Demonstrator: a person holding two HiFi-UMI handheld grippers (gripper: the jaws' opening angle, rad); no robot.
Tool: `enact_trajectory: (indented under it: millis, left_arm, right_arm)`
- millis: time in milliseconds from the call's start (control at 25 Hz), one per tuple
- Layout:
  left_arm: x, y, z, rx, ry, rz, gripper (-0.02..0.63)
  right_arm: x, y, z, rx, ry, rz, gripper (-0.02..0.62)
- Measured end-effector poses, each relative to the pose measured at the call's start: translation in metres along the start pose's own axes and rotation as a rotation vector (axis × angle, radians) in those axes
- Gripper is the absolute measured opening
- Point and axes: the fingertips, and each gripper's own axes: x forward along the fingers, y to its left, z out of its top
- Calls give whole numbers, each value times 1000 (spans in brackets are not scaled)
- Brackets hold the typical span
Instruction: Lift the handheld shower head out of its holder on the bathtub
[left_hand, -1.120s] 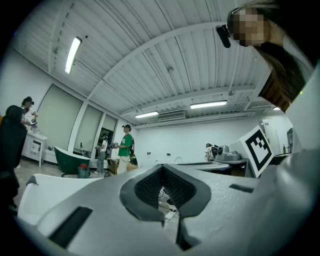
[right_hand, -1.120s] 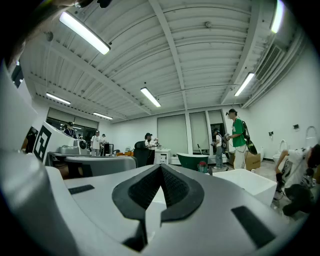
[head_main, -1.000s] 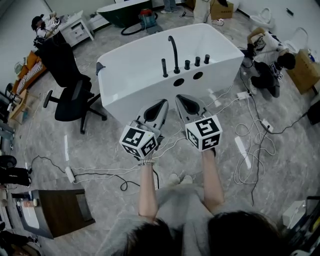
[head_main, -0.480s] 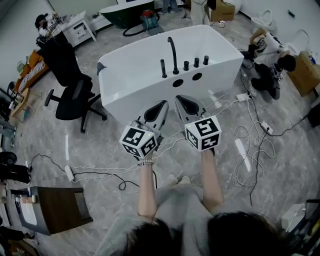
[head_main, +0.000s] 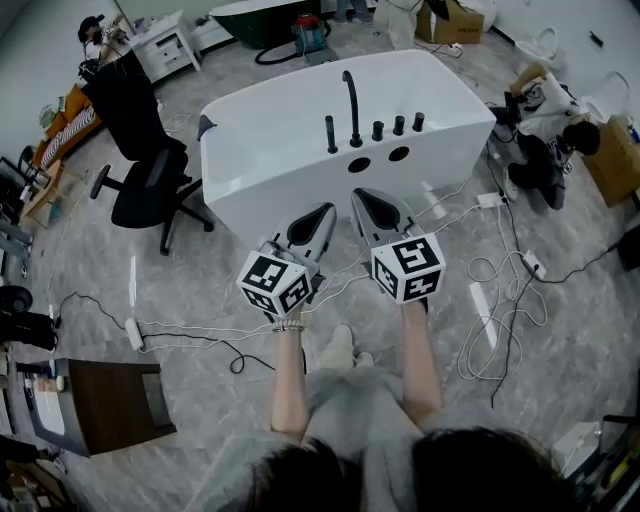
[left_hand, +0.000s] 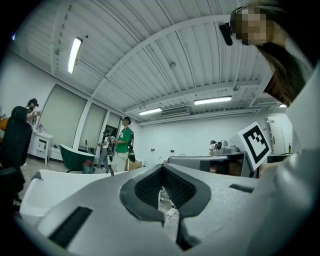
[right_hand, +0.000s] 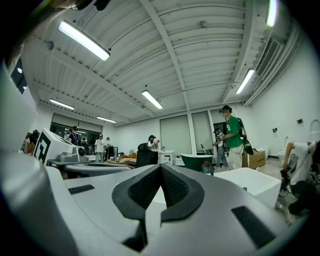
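The white bathtub stands ahead of me in the head view. On its near rim are a tall curved black spout, three short black knobs and the upright black handheld shower head in its holder. My left gripper and right gripper hover side by side short of the tub wall. They point at the tub, both shut and empty. In the left gripper view the jaws meet with the tub beyond. The right gripper sees the tub at its right.
A black office chair stands left of the tub. White cables and power strips trail over the floor around my feet. A person sits on the floor at the right. A dark green tub is at the back, a wooden box at the lower left.
Both grippers keep their place and stay shut. The head view has shifted slightly, and one of my feet has stepped forward.
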Motion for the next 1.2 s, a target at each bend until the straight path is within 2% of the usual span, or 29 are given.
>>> enact_trajectory:
  millis: [440, 680, 840, 1200]
  left_arm:
    - [46, 38, -11, -28, 7, -27, 5]
    - [77, 80, -4, -27, -4, -33, 5]
    - [94, 103, -4, -26, 11, -44, 5]
    - [122, 152, -28, -59, 46, -45, 5]
  right_arm:
    - [45, -36, -10, -10, 21, -2, 0]
    - [86, -64, -11, -41, 47, -15, 0]
    - [111, -77, -12, -21, 57, -10, 0]
    - [160, -101, -27, -59, 95, -37, 0]
